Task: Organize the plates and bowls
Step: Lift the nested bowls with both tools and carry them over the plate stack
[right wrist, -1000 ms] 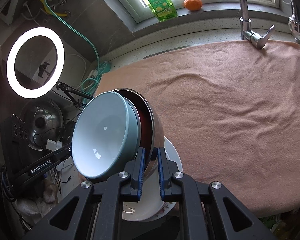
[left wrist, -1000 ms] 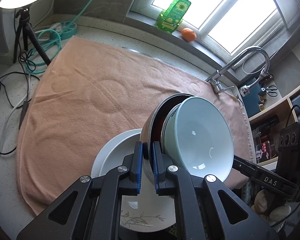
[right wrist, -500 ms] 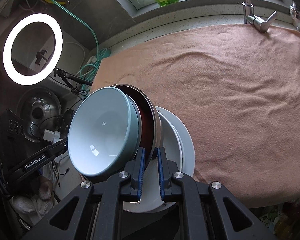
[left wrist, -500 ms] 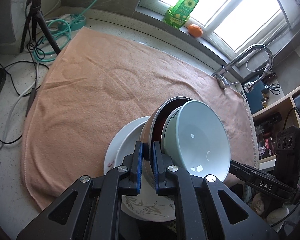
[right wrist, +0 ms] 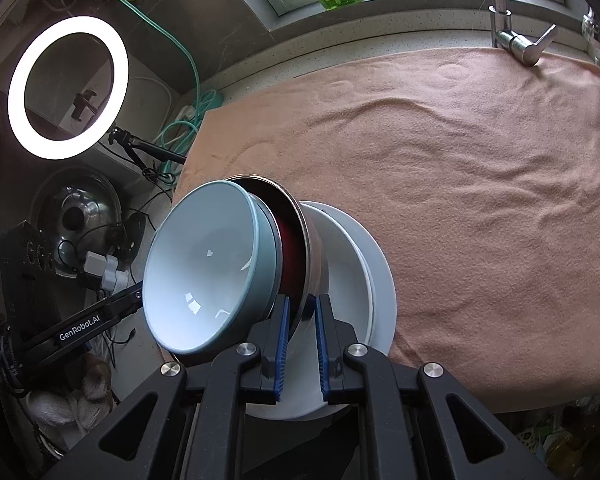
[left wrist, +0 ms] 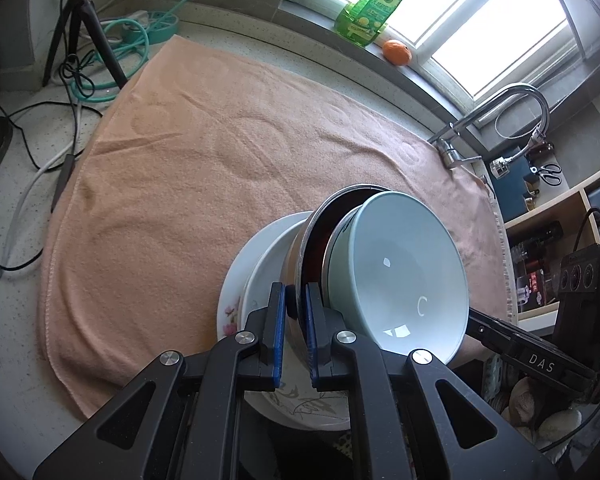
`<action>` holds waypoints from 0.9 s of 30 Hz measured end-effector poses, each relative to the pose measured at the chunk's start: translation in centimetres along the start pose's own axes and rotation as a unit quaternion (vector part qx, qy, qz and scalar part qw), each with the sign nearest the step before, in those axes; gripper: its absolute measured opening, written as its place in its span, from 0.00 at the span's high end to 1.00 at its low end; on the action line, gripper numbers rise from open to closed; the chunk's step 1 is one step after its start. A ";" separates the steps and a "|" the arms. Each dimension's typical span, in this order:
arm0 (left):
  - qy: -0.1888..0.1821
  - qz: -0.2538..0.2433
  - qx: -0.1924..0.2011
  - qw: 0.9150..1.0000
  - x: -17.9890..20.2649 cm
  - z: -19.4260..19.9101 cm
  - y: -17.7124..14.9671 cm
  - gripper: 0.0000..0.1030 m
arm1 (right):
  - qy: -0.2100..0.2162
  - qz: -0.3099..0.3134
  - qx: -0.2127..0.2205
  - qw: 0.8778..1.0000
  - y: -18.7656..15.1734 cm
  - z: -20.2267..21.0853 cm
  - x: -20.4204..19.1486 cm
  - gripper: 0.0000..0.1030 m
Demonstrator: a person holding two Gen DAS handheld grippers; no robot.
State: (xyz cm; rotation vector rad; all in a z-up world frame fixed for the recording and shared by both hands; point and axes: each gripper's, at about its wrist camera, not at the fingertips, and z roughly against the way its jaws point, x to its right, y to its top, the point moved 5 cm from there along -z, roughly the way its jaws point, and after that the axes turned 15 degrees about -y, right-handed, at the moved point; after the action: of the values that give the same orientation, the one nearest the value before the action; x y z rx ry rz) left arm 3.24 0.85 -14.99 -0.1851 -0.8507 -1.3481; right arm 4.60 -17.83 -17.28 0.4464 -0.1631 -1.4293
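Blue-padded left hand-held gripper (left wrist: 296, 332) clamped on steel bowl (left wrist: 300, 256) rim. Right hand-held gripper (right wrist: 302, 340) clamped on same rim. Pale blue bowl (left wrist: 400, 276) nested inside, tilted. White plates (right wrist: 364, 276) beneath, on orange towel (left wrist: 204, 152) covering desk (left wrist: 236, 40).

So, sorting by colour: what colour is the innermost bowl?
Pale blue-green bowl, white-looking inside; the right wrist view shows it best.
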 end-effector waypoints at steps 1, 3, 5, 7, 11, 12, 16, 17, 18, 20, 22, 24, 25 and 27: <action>-0.001 -0.001 0.000 1.000 0.0 0.0 -0.1 0.92 | -0.002 0.003 0.003 1.000 0.0 0.0 -0.1 0.89; 0.000 -0.005 -0.001 1.000 0.0 0.1 -0.1 0.92 | -0.005 0.006 0.009 1.000 -0.1 0.1 -0.2 0.88; 0.000 -0.008 -0.002 1.000 0.0 0.1 -0.2 0.92 | -0.006 0.010 0.013 1.000 -0.2 0.1 -0.2 0.88; -0.002 -0.009 -0.003 1.000 0.0 0.1 -0.2 0.92 | -0.008 0.016 0.018 1.000 -0.2 0.2 -0.3 0.87; 0.000 -0.013 -0.006 1.000 0.0 0.1 -0.2 0.91 | -0.020 0.027 0.030 0.999 -0.3 0.4 -0.7 0.87; 0.001 -0.014 -0.006 1.000 0.1 0.1 -0.2 0.91 | -0.023 0.029 0.032 0.999 -0.4 0.5 -0.7 0.87; 0.005 -0.016 -0.008 1.000 0.1 0.1 -0.3 0.88 | -0.021 0.022 0.032 0.999 -0.5 0.5 -0.5 0.87; 0.004 -0.016 -0.009 1.000 0.0 0.1 -0.3 0.87 | -0.020 0.021 0.032 0.999 -0.5 0.5 -0.5 0.87; 0.004 -0.015 -0.010 1.000 -0.1 0.1 -0.4 0.86 | -0.019 0.019 0.033 0.999 -0.5 0.6 -0.5 0.87; 0.002 -0.013 -0.011 1.000 -0.2 0.3 -0.5 0.85 | -0.017 0.017 0.035 0.999 -0.6 0.7 -0.5 0.87; 0.000 -0.013 -0.012 1.000 -0.2 0.3 -0.6 0.85 | -0.017 0.016 0.036 0.999 -0.7 0.8 -0.6 0.87; 0.002 -0.016 -0.011 1.000 -0.1 0.4 -0.6 0.85 | -0.017 0.015 0.035 0.999 -0.8 0.8 -0.7 0.87; 0.000 -0.017 -0.010 1.000 -0.1 0.5 -0.6 0.85 | -0.017 0.014 0.035 0.999 -0.8 0.8 -0.6 0.87; -0.002 -0.016 -0.010 1.000 -0.2 0.7 -0.5 0.85 | -0.017 0.010 0.036 0.999 -0.9 0.9 -0.6 0.87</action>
State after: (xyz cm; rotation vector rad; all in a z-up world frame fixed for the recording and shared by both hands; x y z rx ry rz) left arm 2.48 1.28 -14.80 -0.1901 -0.8472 -1.3860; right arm 3.32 -17.45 -16.71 0.4784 -0.2469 -1.4152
